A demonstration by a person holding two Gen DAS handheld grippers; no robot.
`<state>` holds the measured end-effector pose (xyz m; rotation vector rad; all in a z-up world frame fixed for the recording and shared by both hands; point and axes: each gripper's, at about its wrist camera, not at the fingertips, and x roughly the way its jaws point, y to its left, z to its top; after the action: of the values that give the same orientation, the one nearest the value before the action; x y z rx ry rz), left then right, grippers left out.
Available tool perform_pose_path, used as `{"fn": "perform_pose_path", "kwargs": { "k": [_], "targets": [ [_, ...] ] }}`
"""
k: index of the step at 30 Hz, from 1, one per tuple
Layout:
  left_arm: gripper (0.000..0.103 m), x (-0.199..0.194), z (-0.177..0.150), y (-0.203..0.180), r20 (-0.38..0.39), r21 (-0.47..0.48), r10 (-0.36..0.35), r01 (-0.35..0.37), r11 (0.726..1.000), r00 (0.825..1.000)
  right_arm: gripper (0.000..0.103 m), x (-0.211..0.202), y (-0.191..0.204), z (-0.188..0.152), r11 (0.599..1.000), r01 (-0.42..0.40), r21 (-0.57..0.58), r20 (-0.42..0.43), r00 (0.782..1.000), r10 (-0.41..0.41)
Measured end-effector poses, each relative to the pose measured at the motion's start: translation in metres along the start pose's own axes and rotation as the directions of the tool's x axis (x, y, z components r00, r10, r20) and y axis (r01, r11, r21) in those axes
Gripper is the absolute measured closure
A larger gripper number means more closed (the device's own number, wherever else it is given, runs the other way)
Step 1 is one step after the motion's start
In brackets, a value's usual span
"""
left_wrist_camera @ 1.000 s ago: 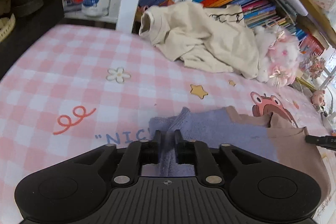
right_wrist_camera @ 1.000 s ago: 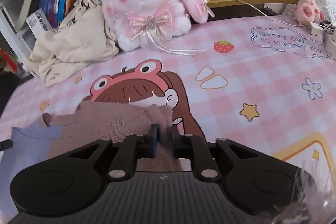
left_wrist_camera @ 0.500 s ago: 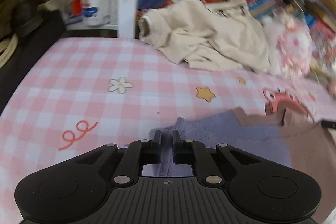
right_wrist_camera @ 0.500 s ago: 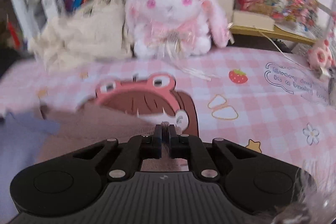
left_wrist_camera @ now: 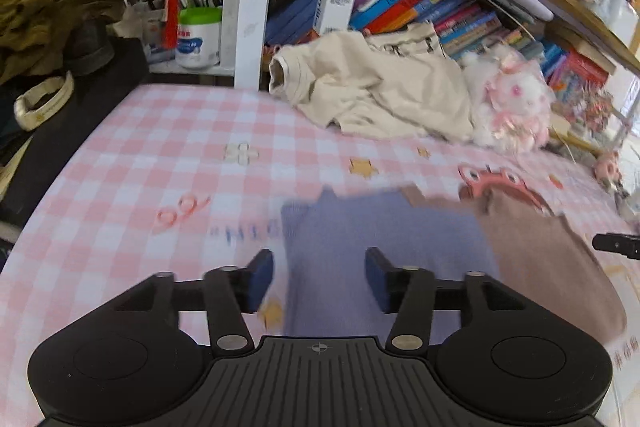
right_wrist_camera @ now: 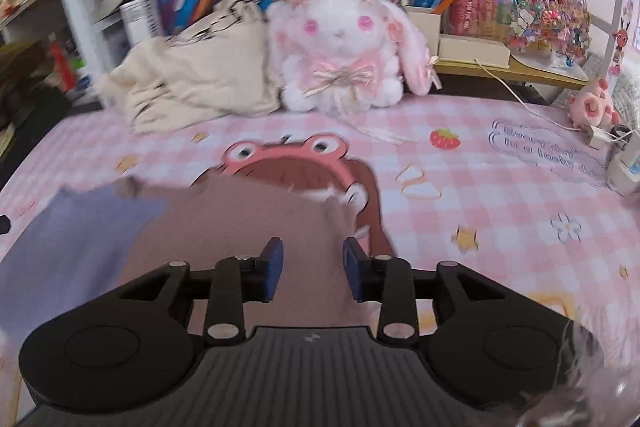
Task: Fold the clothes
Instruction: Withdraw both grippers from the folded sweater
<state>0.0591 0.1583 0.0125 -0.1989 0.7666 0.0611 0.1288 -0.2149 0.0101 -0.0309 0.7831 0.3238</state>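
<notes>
A folded garment, lavender (left_wrist_camera: 384,239) on its left part and brown (left_wrist_camera: 548,259) on its right, lies flat on the pink checked table cover (left_wrist_camera: 160,155). My left gripper (left_wrist_camera: 319,275) is open above the lavender part, holding nothing. My right gripper (right_wrist_camera: 313,270) is open above the brown part (right_wrist_camera: 240,227), holding nothing. The lavender part shows at the left of the right wrist view (right_wrist_camera: 72,235). A crumpled cream garment (left_wrist_camera: 380,91) lies at the back of the table by the books.
A white and pink plush rabbit (right_wrist_camera: 340,47) sits at the back beside the cream garment (right_wrist_camera: 192,83). Shelves of books (left_wrist_camera: 420,3) stand behind. A white jar (left_wrist_camera: 199,37) and a dark bag (left_wrist_camera: 48,19) are at the back left. A charger and cable (right_wrist_camera: 600,139) lie at the right.
Both grippers were shut on the garment's edge; now both have opened and let it go. The garment lies flat on the table.
</notes>
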Motion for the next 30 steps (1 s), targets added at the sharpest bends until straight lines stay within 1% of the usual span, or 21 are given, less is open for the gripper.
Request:
{"fn": "perform_pose_path", "kwargs": {
  "k": [2,3,4,6,7,9,10,11,14,15,17,21,23,30],
  "targets": [
    [0.043,-0.012,-0.011,-0.006,-0.014,-0.011,0.013,-0.013,1.0,1.0,0.063,-0.014,0.011,-0.013,1.0,-0.007,-0.019,0.001,1.0,0.007],
    [0.039,-0.017,-0.017,-0.009,-0.019,-0.019,0.015,-0.015,1.0,1.0,0.062,-0.02,0.017,-0.019,1.0,-0.008,-0.029,0.0,1.0,0.008],
    [0.037,-0.021,-0.022,-0.012,-0.027,-0.028,0.015,-0.016,0.999,1.0,0.061,-0.026,0.023,-0.026,0.999,-0.008,-0.039,-0.001,1.0,0.008],
    [0.037,-0.027,-0.031,-0.018,-0.05,-0.048,0.007,-0.01,0.999,0.999,0.058,-0.037,0.033,-0.039,0.999,-0.017,-0.043,-0.01,1.0,0.017],
    [0.037,-0.031,-0.036,-0.021,-0.062,-0.058,0.003,-0.007,0.998,0.998,0.057,-0.041,0.037,-0.046,0.999,-0.021,-0.032,-0.02,1.0,0.02],
    [0.036,-0.036,-0.046,-0.028,-0.087,-0.056,0.014,-0.019,0.998,0.996,0.05,-0.049,0.044,-0.058,1.0,-0.022,0.003,-0.041,0.999,0.022],
    [0.033,-0.037,-0.05,-0.032,-0.103,-0.052,0.025,-0.031,0.998,0.994,0.048,-0.053,0.045,-0.064,1.0,-0.014,0.026,-0.05,0.999,0.016],
    [0.031,-0.039,-0.054,-0.035,-0.114,-0.056,0.03,-0.036,0.998,0.993,0.044,-0.055,0.047,-0.071,0.999,-0.006,0.05,-0.058,0.998,0.009],
    [0.028,-0.045,-0.066,-0.04,-0.13,-0.088,0.011,-0.023,0.996,0.991,0.038,-0.063,0.054,-0.091,0.994,0.02,0.105,-0.088,0.996,-0.011],
    [0.026,-0.047,-0.069,-0.041,-0.132,-0.09,0.003,-0.015,0.996,0.991,0.034,-0.066,0.057,-0.094,0.994,0.029,0.105,-0.092,0.996,-0.019],
    [0.023,-0.049,-0.074,-0.046,-0.14,-0.066,-0.009,0.0,0.998,0.99,0.03,-0.07,0.062,-0.1,0.995,0.045,0.092,-0.095,0.995,-0.036],
    [0.022,-0.05,-0.076,-0.053,-0.151,-0.014,-0.013,0.011,1.0,0.988,0.023,-0.078,0.071,-0.1,0.995,0.074,0.07,-0.053,0.996,-0.07],
    [0.02,-0.051,-0.077,-0.055,-0.151,0.001,-0.022,0.022,1.0,0.988,0.023,-0.081,0.075,-0.099,0.995,0.077,0.057,-0.041,0.996,-0.075],
    [0.018,-0.059,-0.08,-0.062,-0.137,0.068,-0.038,0.048,0.997,0.99,0.022,-0.086,0.086,-0.101,0.996,0.079,0.043,-0.04,0.996,-0.078]
  ]
}}
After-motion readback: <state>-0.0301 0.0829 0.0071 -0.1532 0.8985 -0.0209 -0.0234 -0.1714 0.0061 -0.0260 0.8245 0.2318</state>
